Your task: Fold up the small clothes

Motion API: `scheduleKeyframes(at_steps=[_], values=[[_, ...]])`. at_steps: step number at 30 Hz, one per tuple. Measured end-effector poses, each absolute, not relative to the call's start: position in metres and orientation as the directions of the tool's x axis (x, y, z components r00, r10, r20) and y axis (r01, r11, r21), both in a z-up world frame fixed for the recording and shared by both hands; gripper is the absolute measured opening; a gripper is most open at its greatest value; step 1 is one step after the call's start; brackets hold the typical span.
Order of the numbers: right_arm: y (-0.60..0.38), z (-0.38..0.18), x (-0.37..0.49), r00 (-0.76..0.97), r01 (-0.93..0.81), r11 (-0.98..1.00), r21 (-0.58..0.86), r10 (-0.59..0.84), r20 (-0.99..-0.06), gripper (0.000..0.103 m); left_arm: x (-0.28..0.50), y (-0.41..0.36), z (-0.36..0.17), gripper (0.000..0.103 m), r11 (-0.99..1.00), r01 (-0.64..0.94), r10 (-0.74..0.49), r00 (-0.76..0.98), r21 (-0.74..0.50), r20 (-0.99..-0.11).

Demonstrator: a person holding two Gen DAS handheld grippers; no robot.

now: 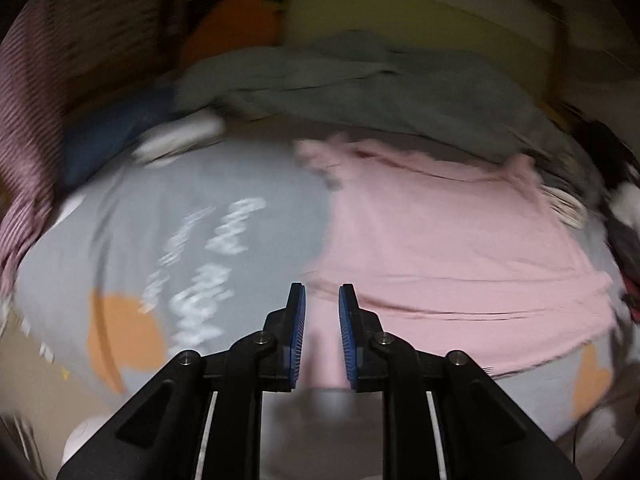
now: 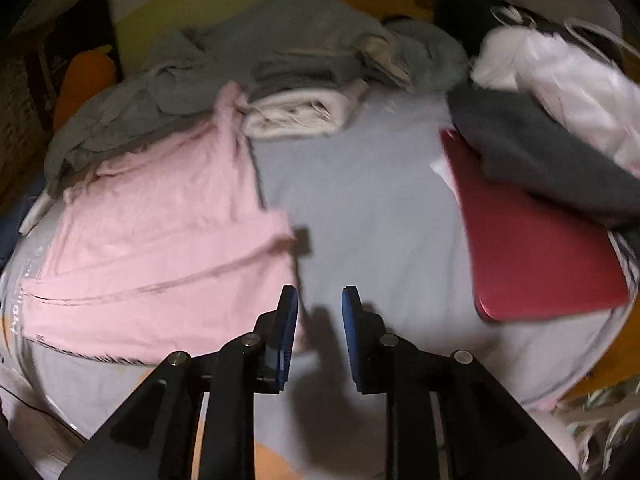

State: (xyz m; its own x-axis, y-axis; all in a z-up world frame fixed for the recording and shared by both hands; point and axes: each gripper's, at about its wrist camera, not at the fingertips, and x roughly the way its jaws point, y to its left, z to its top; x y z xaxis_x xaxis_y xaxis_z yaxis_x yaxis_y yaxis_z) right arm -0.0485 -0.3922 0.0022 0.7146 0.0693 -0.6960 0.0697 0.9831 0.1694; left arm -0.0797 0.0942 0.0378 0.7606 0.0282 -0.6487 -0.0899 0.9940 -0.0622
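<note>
A pink garment (image 1: 452, 248) lies spread flat on a grey bed sheet (image 1: 140, 216) with white lettering and orange shapes. My left gripper (image 1: 322, 296) is open and empty, hovering over the garment's near left edge. In the right wrist view the pink garment (image 2: 160, 240) lies at the left. My right gripper (image 2: 320, 300) is open and empty, just right of the garment's right edge, above bare sheet (image 2: 368, 208). Both views are blurred by motion.
A crumpled grey blanket (image 2: 288, 48) lies along the far side, with a folded cream cloth (image 2: 296, 114) in front. A red folder (image 2: 532, 248) sits at the right under dark grey cloth (image 2: 540, 160) and white clothes (image 2: 568, 80). An orange cushion (image 1: 236, 28) lies far left.
</note>
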Motion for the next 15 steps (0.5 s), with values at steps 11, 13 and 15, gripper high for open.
scheduleKeyframes(at_steps=[11,13,15], values=[[-0.292,-0.030,-0.021,0.586,-0.218,0.970,0.106,0.217,-0.781,0.024,-0.030,0.002,-0.020,0.016,0.986,0.157,-0.129,0.566,-0.047,-0.814],[-0.288,-0.036,-0.020,0.585,-0.232,0.970,0.070,0.196,-0.787,0.024,-0.034,-0.004,-0.029,0.016,0.986,0.163,-0.113,0.559,-0.025,-0.822],[-0.288,-0.038,-0.016,0.583,-0.235,0.969,0.074,0.201,-0.787,0.027,-0.032,-0.003,-0.031,0.017,0.989,0.143,-0.110,0.563,-0.035,-0.819]])
